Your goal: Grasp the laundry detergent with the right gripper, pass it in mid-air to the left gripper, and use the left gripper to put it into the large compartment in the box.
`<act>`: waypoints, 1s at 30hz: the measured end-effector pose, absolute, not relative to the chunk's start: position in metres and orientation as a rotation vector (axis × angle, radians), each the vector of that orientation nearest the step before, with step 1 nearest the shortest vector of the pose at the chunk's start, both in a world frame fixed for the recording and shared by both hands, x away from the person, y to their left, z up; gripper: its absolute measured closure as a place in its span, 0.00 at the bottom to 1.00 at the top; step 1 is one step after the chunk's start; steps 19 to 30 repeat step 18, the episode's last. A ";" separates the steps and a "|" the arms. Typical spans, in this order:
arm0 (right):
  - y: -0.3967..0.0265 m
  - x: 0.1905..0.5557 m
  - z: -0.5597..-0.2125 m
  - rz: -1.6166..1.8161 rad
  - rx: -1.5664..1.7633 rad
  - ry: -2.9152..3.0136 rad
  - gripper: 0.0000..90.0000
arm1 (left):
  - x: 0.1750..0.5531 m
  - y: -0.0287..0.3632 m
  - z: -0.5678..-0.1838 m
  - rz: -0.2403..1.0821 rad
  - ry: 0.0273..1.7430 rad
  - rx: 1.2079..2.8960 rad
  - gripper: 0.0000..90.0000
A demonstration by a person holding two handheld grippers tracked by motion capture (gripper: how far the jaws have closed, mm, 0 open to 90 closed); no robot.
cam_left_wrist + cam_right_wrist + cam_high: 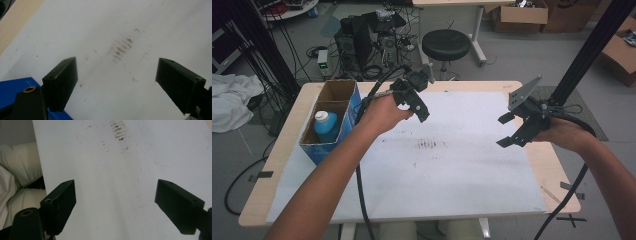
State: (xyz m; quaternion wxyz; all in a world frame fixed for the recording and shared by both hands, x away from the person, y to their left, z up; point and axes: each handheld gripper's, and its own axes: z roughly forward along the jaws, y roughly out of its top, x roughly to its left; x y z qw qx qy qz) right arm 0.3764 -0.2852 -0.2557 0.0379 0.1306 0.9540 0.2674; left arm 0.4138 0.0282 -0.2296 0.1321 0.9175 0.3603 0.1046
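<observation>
High view shows my left gripper [419, 107] and right gripper [510, 131] spread wide, empty; I should approach the blue bottle [326, 125] from above.

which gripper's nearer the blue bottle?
Left. The left gripper hangs just right of the box holding the blue bottle; the right gripper is across the table.

left gripper [414, 100]: black, jaws matte
right gripper [517, 131]: black, grey plate on top
cardboard box [337, 107]: blue outside, brown inside
plastic bottle [326, 126]: blue, white cap
paper table sheet [462, 165]: white, brown smudged streaks mid-sheet
</observation>
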 end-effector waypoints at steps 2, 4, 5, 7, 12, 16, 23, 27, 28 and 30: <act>-0.285 0.376 -0.256 0.821 0.409 2.926 0.19 | 0.414 0.028 -0.229 0.297 1.049 2.660 0.21; -0.286 0.376 -0.256 0.822 0.403 2.925 0.19 | 0.414 0.028 -0.229 0.299 1.042 2.664 0.21; -0.286 0.376 -0.256 0.822 0.403 2.925 0.19 | 0.414 0.028 -0.230 0.295 1.043 2.667 0.21; -0.286 0.376 -0.256 0.822 0.405 2.926 0.19 | 0.414 0.028 -0.230 0.297 1.042 2.669 0.21; -0.286 0.375 -0.258 0.816 0.406 2.931 0.19 | 0.414 0.029 -0.229 0.287 1.049 2.666 0.21; -0.286 0.375 -0.259 0.822 0.401 2.930 0.19 | 0.413 0.030 -0.229 0.284 1.051 2.660 0.21; -0.286 0.375 -0.259 0.823 0.402 2.930 0.19 | 0.413 0.031 -0.229 0.281 1.055 2.658 0.21; -0.286 0.375 -0.259 0.823 0.402 2.930 0.19 | 0.413 0.031 -0.229 0.281 1.055 2.658 0.21; -0.286 0.375 -0.259 0.823 0.402 2.930 0.19 | 0.413 0.031 -0.229 0.281 1.055 2.658 0.21; -0.286 0.375 -0.259 0.823 0.402 2.930 0.19 | 0.413 0.031 -0.229 0.281 1.055 2.658 0.21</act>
